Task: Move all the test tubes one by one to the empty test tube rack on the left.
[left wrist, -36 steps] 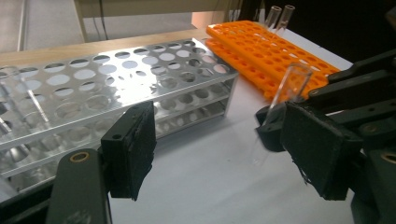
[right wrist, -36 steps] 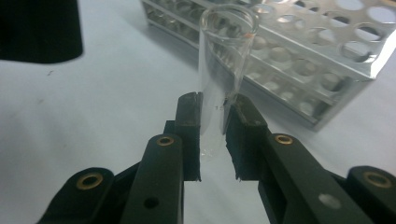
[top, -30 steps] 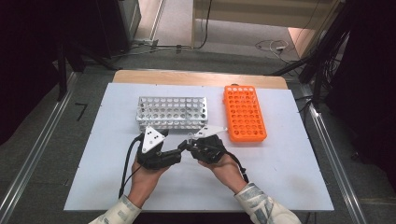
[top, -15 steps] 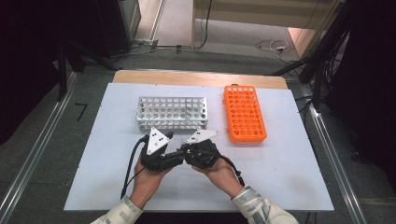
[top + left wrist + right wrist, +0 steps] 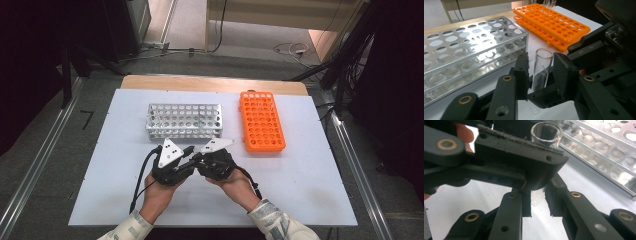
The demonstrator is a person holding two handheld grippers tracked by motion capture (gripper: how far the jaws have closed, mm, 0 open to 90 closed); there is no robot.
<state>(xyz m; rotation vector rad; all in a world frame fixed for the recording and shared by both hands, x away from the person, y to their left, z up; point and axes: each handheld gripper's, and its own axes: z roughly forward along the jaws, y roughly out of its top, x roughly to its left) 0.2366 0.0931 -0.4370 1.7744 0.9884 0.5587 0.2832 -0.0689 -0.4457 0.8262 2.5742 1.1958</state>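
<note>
i held two hand-held grippers close together near the front middle of the white counter (image 5: pixel 310 200), their tips meeting. between them stood a clear glass test tube (image 5: pixel 542 67), upright, its open mouth on top. my left hand-held gripper (image 5: pixel 540 75) had just been closing its jaws around the tube, one pad on each side of the glass; they looked to be touching or very nearly so, and i judged the grip taken or all but taken. my right hand-held gripper (image 5: pixel 537 203) showed a narrow gap between its pads, yet it was as closed as it gets, and seen from the left gripper view it seemed to clamp the tube low down.

behind the grippers lay a long silver metal rack with round holes (image 5: pixel 183 120), and to its right an orange plastic rack with many holes (image 5: pixel 261 121). both racks looked empty apart from some glassware at the orange rack's far end, too cut off to identify.

i judged this a handover from right to left, with the tube's placing into a rack not yet done.

the tube's bottom was hidden behind the jaws, and from the high view the tube itself was too small to pick out.
</note>
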